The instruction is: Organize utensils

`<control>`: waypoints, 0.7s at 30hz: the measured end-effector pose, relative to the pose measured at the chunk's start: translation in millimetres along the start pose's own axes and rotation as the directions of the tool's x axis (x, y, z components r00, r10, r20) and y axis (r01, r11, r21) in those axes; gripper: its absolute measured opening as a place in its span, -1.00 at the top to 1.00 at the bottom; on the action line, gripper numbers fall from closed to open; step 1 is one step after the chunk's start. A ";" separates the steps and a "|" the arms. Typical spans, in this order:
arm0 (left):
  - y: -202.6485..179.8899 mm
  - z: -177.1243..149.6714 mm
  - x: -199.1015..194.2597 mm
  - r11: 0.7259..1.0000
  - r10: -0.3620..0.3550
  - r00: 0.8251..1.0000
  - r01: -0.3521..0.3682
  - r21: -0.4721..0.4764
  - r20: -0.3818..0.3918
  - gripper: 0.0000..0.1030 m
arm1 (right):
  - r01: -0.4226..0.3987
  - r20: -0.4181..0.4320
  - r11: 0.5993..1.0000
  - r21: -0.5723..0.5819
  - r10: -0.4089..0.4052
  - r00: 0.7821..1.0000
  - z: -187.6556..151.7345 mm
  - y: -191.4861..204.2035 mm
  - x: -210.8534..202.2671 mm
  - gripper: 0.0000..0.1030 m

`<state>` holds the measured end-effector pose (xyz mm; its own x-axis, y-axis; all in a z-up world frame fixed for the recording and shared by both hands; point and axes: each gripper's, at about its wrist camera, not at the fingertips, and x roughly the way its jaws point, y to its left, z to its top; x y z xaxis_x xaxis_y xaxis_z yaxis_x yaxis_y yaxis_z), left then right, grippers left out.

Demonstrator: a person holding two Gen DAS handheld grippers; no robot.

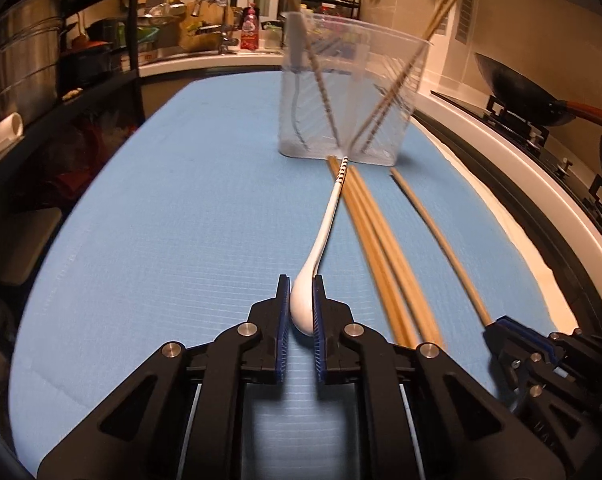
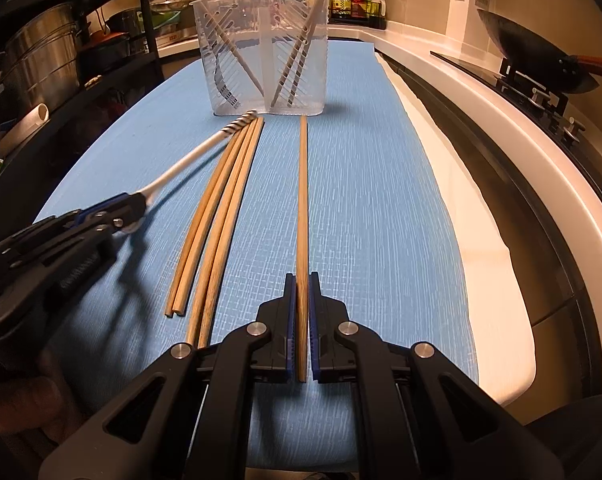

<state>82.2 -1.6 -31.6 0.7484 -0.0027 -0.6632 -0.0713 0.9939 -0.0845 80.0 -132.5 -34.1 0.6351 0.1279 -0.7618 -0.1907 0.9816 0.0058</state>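
Spoon (image 1: 305, 304) pinched in left claw (image 1: 301, 300).

**What the two views left unclear**

The near end of the lone chopstick (image 2: 302, 240) was hidden between the blue pads of the right tongs (image 2: 302, 300). The spoon (image 1: 321, 236) had its bowl partly covered by the left tongs (image 1: 302, 304). In the left view the clear holder (image 1: 353, 92) and the sticks inside it were smeared by blur. The four loose chopsticks (image 1: 381, 248) ran out of sight behind the tongs' arms. The wok (image 2: 541, 60) was cut off at the frame's edge.
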 end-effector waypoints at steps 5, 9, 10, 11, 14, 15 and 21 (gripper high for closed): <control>18.3 -7.7 -8.3 0.997 0.075 0.997 -0.075 0.007 0.012 0.79 | 0.002 0.002 1.000 0.007 -0.002 1.000 -0.4 0.1 0.0 0.88; 22.0 -11.9 -14.0 0.995 0.096 0.995 -0.096 0.026 0.022 0.79 | 0.013 0.007 1.000 0.014 -0.013 1.000 0.1 1.4 1.0 0.86; 21.9 -12.7 -13.7 0.995 0.098 0.995 -0.098 0.030 0.019 0.79 | 0.018 0.010 1.000 0.012 -0.019 1.000 -0.2 2.3 1.1 0.86; 22.6 -13.8 -12.0 0.995 0.096 0.995 -0.096 0.030 0.011 0.79 | 0.023 0.013 1.000 0.010 -0.024 1.000 -0.7 3.0 0.9 0.86; 22.8 -14.8 -8.9 0.995 0.093 0.996 -0.093 0.025 0.015 0.76 | 0.029 0.018 1.000 0.005 -0.030 0.999 -1.4 4.1 0.8 0.86; 22.1 -14.1 -8.2 0.996 0.090 0.996 -0.090 0.023 0.015 0.76 | 0.028 0.018 1.000 0.006 -0.029 0.999 -1.4 3.9 0.8 0.86; 18.3 -13.0 -5.1 0.996 0.087 0.996 -0.087 0.024 0.017 0.75 | 0.036 0.024 0.999 0.001 -0.036 0.999 -2.4 5.4 0.4 0.86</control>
<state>68.5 15.1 -39.4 0.7503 0.0857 -0.6555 -0.1210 0.9926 -0.0086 77.5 -127.4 -35.9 0.6596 0.0959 -0.7455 -0.1669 0.9857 -0.0209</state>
